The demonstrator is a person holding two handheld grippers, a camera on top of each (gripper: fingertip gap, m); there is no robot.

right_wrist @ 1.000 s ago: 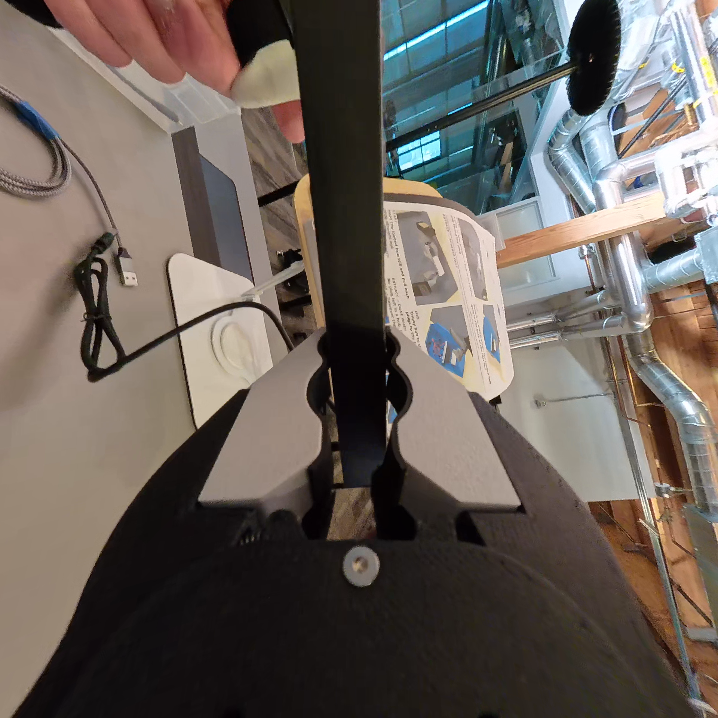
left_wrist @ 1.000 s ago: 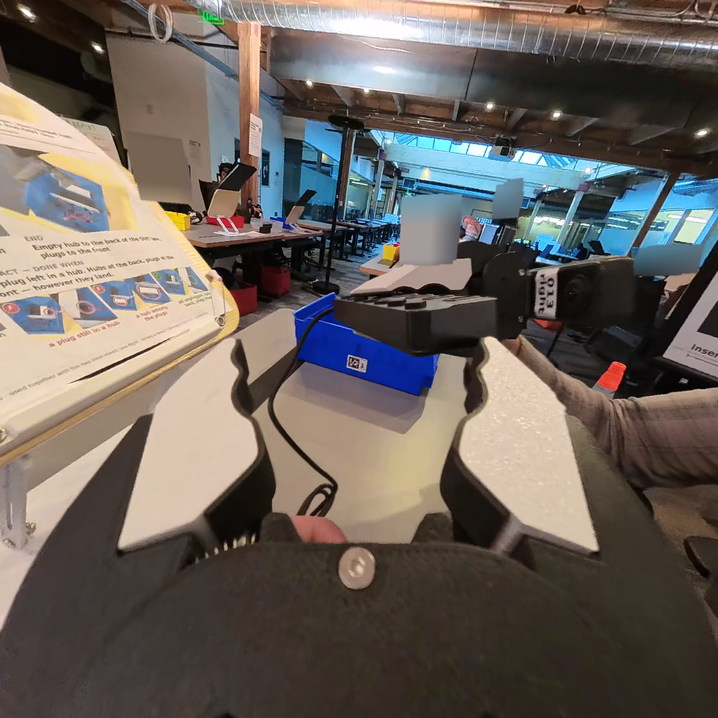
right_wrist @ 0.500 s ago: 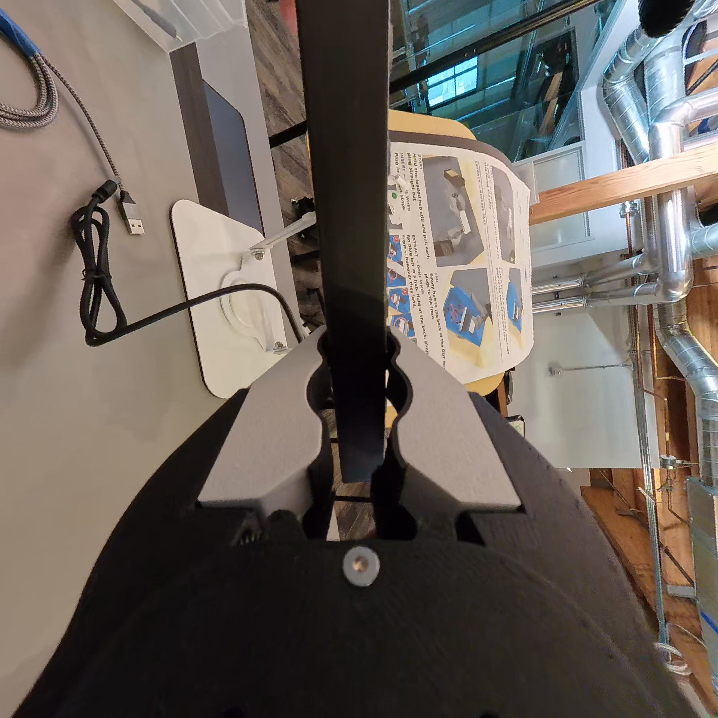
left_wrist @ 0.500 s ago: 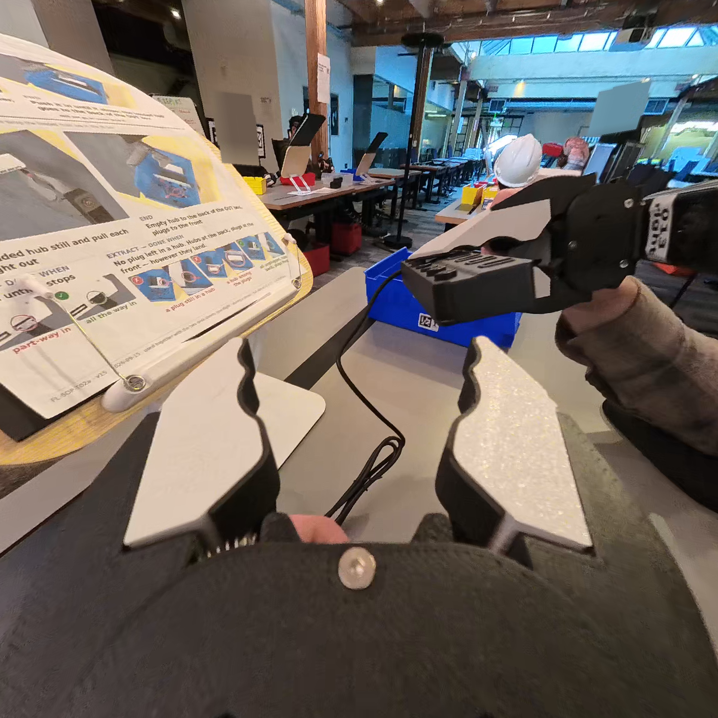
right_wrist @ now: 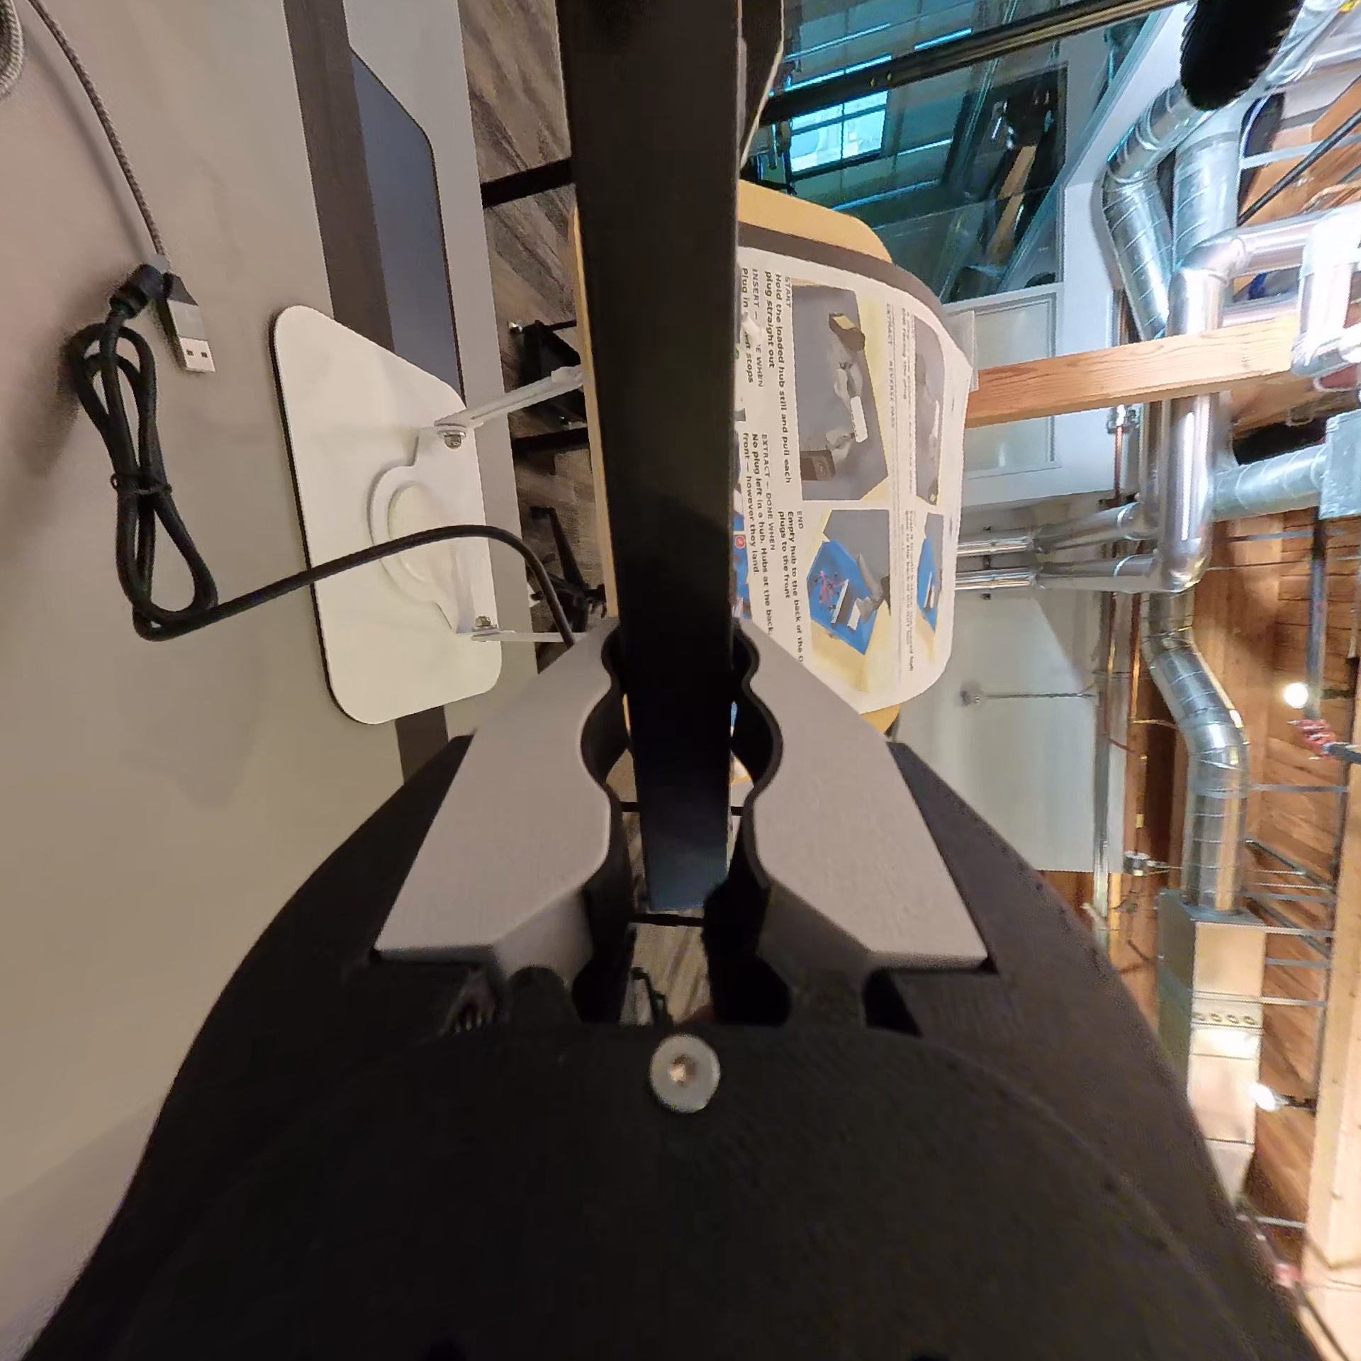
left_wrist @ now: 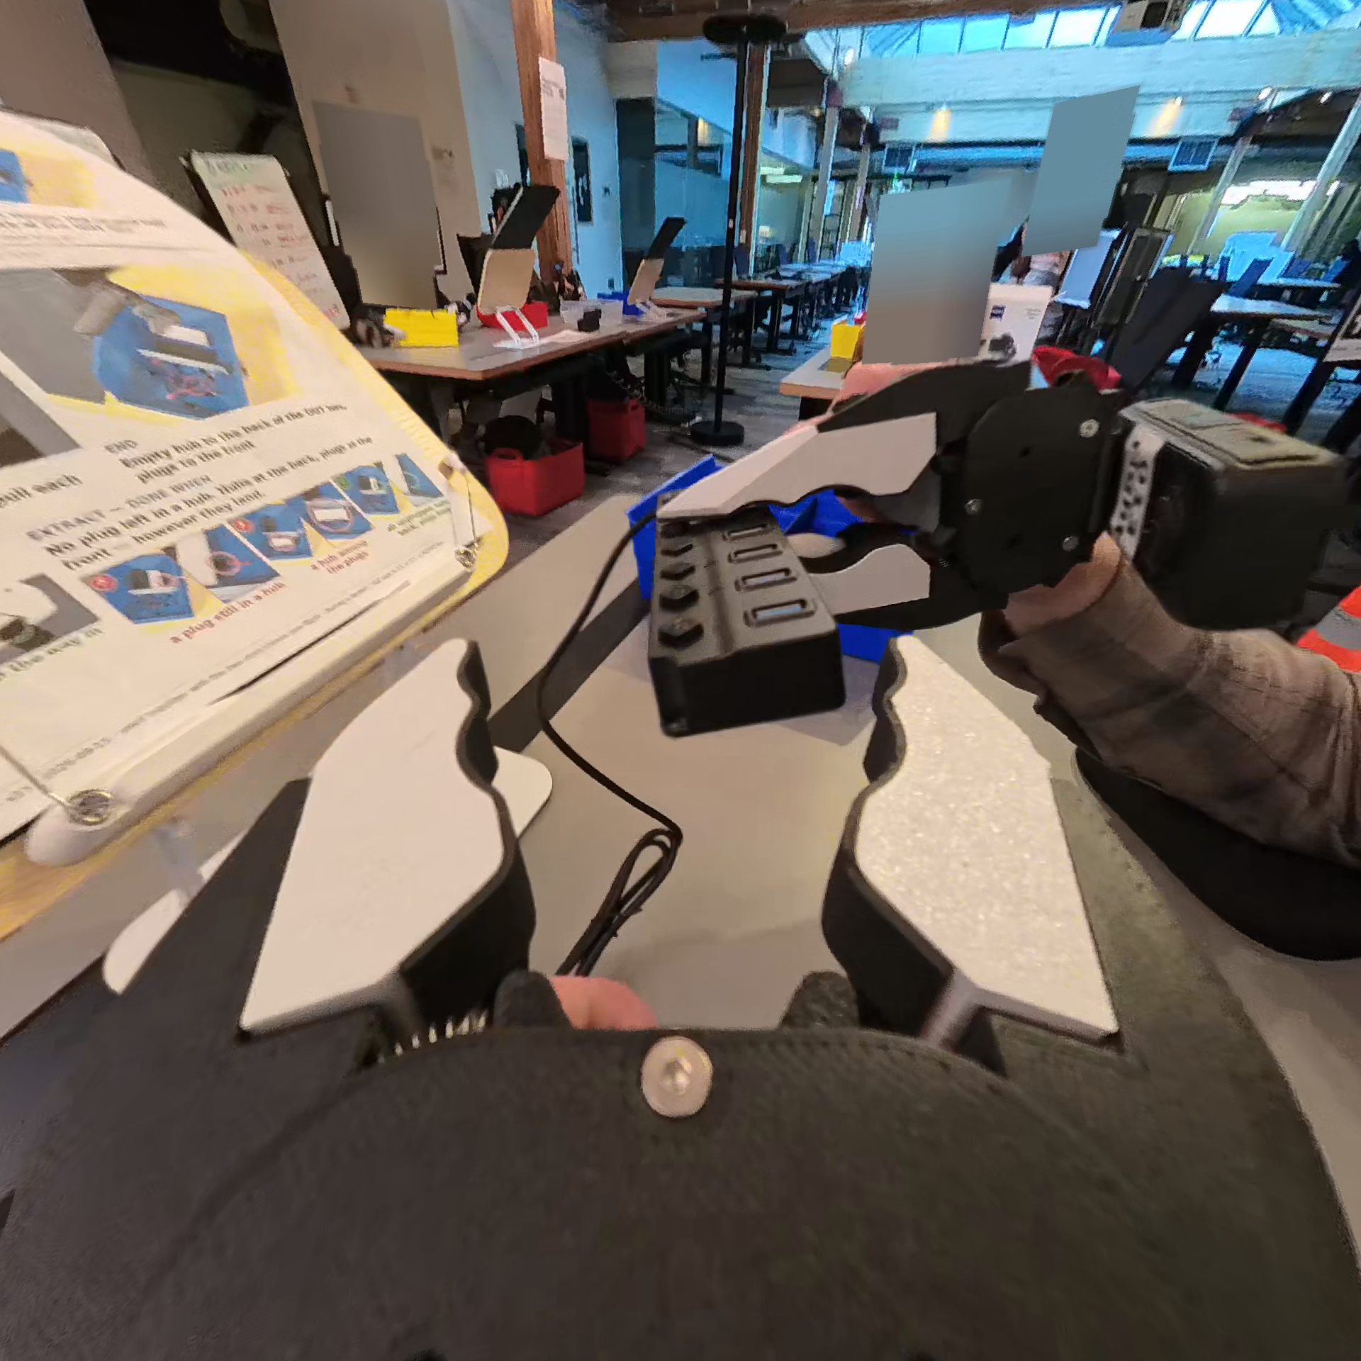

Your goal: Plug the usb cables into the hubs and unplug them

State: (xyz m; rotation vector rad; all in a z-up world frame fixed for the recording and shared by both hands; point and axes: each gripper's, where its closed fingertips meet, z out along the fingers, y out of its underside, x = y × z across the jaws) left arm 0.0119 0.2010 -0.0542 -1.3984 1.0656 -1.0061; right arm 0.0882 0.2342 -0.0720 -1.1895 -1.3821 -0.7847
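A black USB hub (left_wrist: 740,626) with several ports and buttons hangs in the air above the grey table (left_wrist: 736,869). My right gripper (left_wrist: 736,530) is shut on the hub's far end, seen from the side in the left wrist view. In the right wrist view the hub (right_wrist: 663,442) stands as a dark bar clamped in my right gripper (right_wrist: 674,663). The hub's black cable (left_wrist: 589,751) trails down to the table and shows bundled there (right_wrist: 147,501). My left gripper (left_wrist: 677,677) is open and empty just below the hub's near end.
An instruction sheet on a tilted board (left_wrist: 184,515) stands at left on a white base (right_wrist: 383,515). A blue bin (left_wrist: 663,515) sits behind the hub. A loose grey braided cable's USB plug (right_wrist: 188,331) lies on the table. A sleeved arm (left_wrist: 1178,722) reaches in from the right. Some 10 centimetres of space lies between my two pairs of fingers.
The right gripper has tilted the hub so its ports face the left wrist camera and brought it closer to the left gripper. The left gripper stays open.
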